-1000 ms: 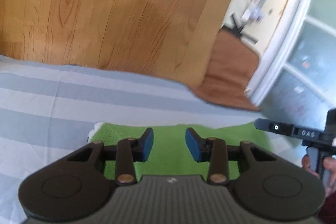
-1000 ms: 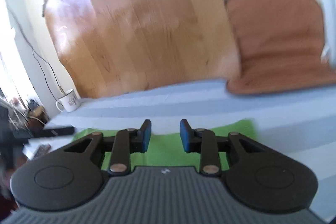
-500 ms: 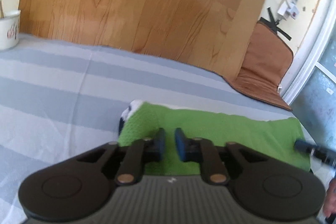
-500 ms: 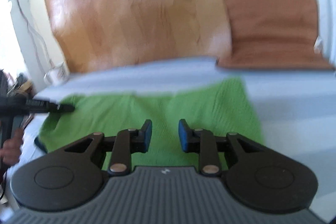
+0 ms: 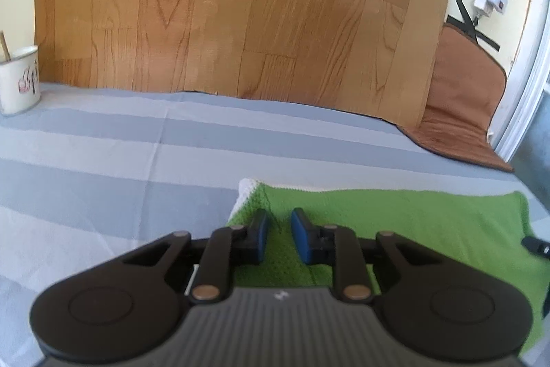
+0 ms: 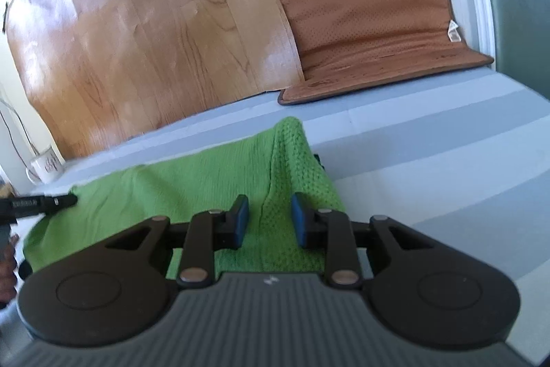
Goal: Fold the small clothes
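Observation:
A small green knit garment (image 5: 395, 222) with a white edge lies folded on the blue-and-grey striped cloth (image 5: 137, 160). My left gripper (image 5: 277, 236) hangs over its left end, jaws narrowly apart, with nothing between the blue pads. In the right wrist view the garment (image 6: 206, 174) stretches leftward, with a raised ridge of cloth at its right end. My right gripper (image 6: 270, 220) straddles that ridge, jaws apart and not pressing it. The left gripper's tip (image 6: 51, 202) shows at the far left; the right gripper's tip (image 5: 536, 245) shows at the left view's edge.
A white mug (image 5: 19, 81) stands at the far left, also in the right wrist view (image 6: 46, 162). A wood-grain board (image 5: 240, 16) leans along the back. A brown mat (image 6: 371, 23) lies at the back right. A white door frame (image 5: 529, 57) is at right.
The right end of the garment has been carried up and over, forming a ridge. The right jaws have opened wider. The left jaws narrowed, then opened slightly, and the left gripper shifted left.

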Available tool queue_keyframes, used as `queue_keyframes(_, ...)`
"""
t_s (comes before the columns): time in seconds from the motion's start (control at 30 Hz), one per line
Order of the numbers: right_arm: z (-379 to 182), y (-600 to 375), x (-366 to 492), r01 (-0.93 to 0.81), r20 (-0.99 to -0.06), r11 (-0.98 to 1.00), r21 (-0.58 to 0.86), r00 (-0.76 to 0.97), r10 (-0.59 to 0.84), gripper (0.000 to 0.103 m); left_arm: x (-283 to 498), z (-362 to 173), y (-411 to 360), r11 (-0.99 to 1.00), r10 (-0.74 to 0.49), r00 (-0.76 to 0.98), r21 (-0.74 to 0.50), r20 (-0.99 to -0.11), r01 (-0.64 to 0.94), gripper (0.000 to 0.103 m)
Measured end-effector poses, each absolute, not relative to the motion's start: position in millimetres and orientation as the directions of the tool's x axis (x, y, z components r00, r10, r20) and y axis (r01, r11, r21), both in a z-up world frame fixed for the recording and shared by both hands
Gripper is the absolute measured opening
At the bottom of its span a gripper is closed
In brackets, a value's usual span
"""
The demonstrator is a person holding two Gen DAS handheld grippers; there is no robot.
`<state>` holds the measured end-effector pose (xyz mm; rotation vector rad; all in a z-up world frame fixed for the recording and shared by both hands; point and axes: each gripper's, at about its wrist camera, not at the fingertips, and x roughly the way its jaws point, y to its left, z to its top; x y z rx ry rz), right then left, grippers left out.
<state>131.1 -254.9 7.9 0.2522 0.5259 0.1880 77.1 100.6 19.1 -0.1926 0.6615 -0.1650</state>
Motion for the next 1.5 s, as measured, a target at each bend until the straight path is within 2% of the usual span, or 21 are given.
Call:
queue_keyframes(0.07,18,-254,127,-0.101,-0.474,0.957,0.273,0.851,0.225,0.031,72,24,108,0.961,-0.228,0.773,-0.264,-0.593,0.08,0.02)
queue_keyframes(0.17,32,-250,107,-0.152,-0.405,0.945,0.288,0.875,0.265,0.033,51,35,121,0.941,-0.258,0.789,-0.331,-0.558,0.074,0.026)
queue_keyframes(0.3,37,-229,99,-0.236,-0.381,0.925,0.298,0.859,0.342,0.033,33,46,117,0.924,-0.317,0.79,-0.359,-0.525,0.132,0.026)
queue_keyframes(0.4,24,-212,103,-0.269,-0.431,0.914,0.304,0.817,0.384,0.033,24,45,102,0.93,-0.339,0.779,-0.314,-0.527,0.192,0.027)
queue_keyframes(0.47,4,-206,108,-0.244,-0.501,0.921,0.305,0.781,0.373,0.033,23,34,95,0.95,-0.3,0.77,-0.251,-0.563,0.187,0.027)
queue_keyframes(0.53,-7,-211,100,-0.251,-0.452,0.909,0.332,0.804,0.387,0.032,30,16,95,0.967,-0.248,0.744,-0.202,-0.621,0.154,0.028)
queue_keyframes(0.6,-5,-215,99,-0.241,-0.453,0.901,0.361,0.799,0.395,0.032,27,12,99,0.962,-0.27,0.763,-0.202,-0.588,0.185,0.028)
queue_keyframes(0.7,0,-227,94,-0.228,-0.451,0.886,0.404,0.793,0.409,0.032,28,15,96,0.966,-0.254,0.754,-0.189,-0.606,0.174,0.029)
queue_keyframes(0.77,3,-237,78,-0.207,-0.426,0.881,0.425,0.813,0.397,0.036,25,18,94,0.968,-0.248,0.752,-0.184,-0.611,0.17,0.028)
queue_keyframes(0.9,5,-274,51,-0.103,-0.376,0.849,0.518,0.864,0.334,0.048,16,28,99,0.957,-0.278,0.753,-0.238,-0.596,0.165,0.037)
queue_keyframes(1.03,-6,-304,39,0.009,-0.392,0.796,0.606,0.873,0.288,0.057,12,46,94,0.921,-0.372,0.755,-0.315,-0.54,0.229,0.037)
queue_keyframes(1.13,-16,-311,39,0.045,-0.405,0.747,0.663,0.861,0.308,0.057,17,56,76,0.895,-0.435,0.732,-0.337,-0.524,0.291,0.037)
queue_keyframes(1.33,-28,-304,45,0.028,-0.403,0.713,0.7,0.84,0.362,0.06,41,51,27,0.859,-0.51,0.654,-0.373,-0.559,0.352,0.037)
queue_keyframes(1.47,-29,-309,47,0.028,-0.38,0.683,0.73,0.847,0.372,0.06,60,26,-10,0.877,-0.479,0.605,-0.328,-0.635,0.35,0.035)
queue_keyframes(1.5,-29,-310,48,0.025,-0.375,0.682,0.731,0.849,0.371,0.06,59,24,-15,0.885,-0.463,0.631,-0.29,-0.622,0.364,0.036)
